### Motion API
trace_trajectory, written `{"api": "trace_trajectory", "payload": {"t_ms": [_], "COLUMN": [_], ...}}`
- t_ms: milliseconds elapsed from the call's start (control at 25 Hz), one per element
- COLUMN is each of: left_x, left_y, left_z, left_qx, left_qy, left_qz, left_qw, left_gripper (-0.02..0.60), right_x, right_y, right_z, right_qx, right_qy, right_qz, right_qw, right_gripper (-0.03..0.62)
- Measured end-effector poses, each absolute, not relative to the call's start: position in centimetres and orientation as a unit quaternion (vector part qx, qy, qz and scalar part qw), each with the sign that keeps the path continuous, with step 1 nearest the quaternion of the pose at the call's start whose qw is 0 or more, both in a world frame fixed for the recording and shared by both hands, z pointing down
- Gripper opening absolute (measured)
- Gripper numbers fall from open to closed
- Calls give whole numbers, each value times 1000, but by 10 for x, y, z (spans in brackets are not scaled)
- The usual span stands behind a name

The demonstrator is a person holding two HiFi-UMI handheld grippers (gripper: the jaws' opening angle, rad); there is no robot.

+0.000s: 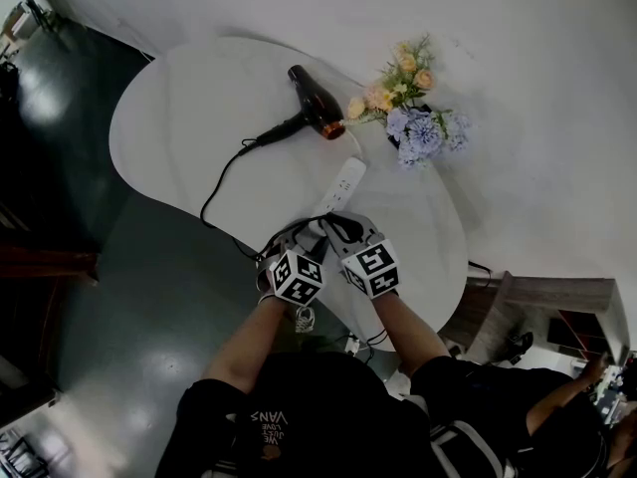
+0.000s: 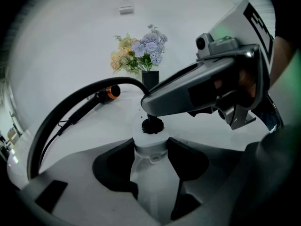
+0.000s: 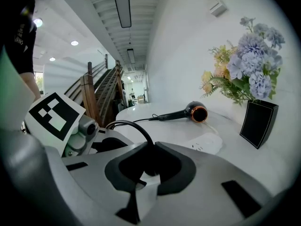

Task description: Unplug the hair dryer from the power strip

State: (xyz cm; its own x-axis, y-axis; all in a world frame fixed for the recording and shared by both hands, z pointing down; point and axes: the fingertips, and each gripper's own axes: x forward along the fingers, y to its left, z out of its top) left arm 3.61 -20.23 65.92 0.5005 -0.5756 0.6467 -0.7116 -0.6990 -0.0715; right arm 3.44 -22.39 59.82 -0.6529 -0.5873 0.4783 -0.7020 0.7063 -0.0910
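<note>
White kidney-shaped table on a dark glossy floor, white wall behind. The right gripper view shows a staircase and ceiling lights further back. Black vase on the wall side of the table holds blue and peach flowers. Dryer lies on its side near the vase, and its cord loops across the table to the plug, which sits on the near end of the strip. Left gripper: jaws wide, clamped on the strip's sides. Right gripper: jaws nearly together, pinching the plug. In the head view both grippers cover the plug and that end of the strip. Can't tell whether the pins are in the socket. The left gripper's body cuts off the strip's near end.
</note>
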Motion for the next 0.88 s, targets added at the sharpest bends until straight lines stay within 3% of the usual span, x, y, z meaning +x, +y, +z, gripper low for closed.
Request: {"api": "trace_trajectory", "payload": {"t_ms": [760,880], "left_x": [37,37], "left_y": [-203,-202], "left_z": [660,660], "left_qx": [860,860], "left_qy": [-372,-371], "left_qz": [335,335], "left_qw": [102,101], "left_gripper": [244,244], "right_x": [37,39], "right_y": [-223,-226], "right_z": [598,583], "right_qx": [366,378], "right_qy": [-895,-898], "right_qz": [143,136], "right_qw": [212,179], "right_gripper": [64,64]}}
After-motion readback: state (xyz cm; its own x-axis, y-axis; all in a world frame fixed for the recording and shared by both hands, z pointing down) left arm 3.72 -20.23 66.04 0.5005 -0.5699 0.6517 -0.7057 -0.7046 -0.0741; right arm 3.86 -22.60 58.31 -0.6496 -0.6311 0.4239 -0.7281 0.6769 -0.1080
